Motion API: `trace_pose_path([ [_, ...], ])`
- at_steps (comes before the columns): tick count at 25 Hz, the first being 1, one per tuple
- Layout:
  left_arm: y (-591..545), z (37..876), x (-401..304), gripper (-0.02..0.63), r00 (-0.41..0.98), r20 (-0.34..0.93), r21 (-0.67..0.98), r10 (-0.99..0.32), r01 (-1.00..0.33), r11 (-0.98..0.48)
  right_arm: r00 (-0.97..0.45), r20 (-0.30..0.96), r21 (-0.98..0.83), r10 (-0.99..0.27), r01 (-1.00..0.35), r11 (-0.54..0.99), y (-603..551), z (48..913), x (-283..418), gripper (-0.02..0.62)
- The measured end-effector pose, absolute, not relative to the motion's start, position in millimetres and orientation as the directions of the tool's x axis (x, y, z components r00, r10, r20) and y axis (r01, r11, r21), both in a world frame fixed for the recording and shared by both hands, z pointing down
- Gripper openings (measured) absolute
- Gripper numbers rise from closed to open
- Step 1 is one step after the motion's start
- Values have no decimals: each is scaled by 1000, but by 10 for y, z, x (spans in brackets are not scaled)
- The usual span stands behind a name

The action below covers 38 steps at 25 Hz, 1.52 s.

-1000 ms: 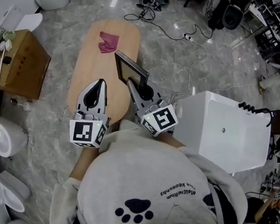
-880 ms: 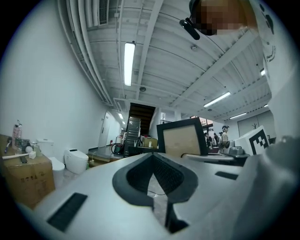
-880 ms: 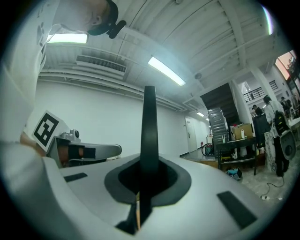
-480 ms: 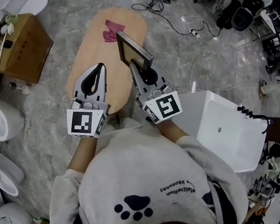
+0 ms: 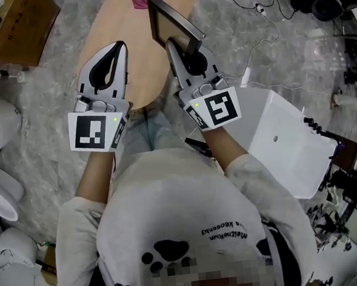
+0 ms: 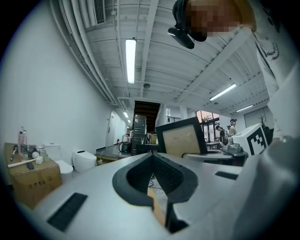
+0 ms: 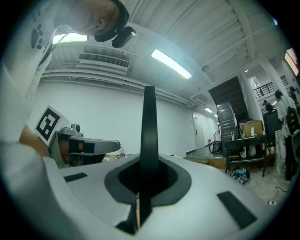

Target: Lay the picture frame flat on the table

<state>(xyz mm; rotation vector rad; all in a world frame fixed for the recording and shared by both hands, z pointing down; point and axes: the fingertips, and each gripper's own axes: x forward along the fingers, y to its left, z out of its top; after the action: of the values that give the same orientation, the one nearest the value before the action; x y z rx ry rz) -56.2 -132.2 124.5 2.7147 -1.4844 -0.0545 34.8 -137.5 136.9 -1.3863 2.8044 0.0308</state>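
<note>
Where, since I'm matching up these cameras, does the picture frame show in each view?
Head view: picture frame at top centre, upright in the right gripper.
Left gripper view: right of centre, face-on.
Right gripper view: dead centre, edge-on and clamped.
Shared landmark: the left gripper, shut beside the frame.

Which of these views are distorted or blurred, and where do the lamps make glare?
Head view: even light, fairly sharp, only mild bending at the edges. Left gripper view: strong fisheye, dark corners, the ceiling lamp washed out white. Right gripper view: same fisheye; the picture frame is a dark, backlit edge-on bar, a second lamp glares.
</note>
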Motion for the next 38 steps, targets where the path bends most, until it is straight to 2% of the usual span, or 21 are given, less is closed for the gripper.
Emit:
trace_pose_path([
  [18, -1472, 2300, -557, 9, 535, 119, 89, -836, -845, -528, -688, 72, -71, -722, -726, 684, -1440, 2503, 281, 17],
  [38, -1311, 3565, -494, 9, 552, 179, 195, -814, -831, -520, -728, 131, -152, -673, -686, 712, -1378, 3619, 268, 17],
])
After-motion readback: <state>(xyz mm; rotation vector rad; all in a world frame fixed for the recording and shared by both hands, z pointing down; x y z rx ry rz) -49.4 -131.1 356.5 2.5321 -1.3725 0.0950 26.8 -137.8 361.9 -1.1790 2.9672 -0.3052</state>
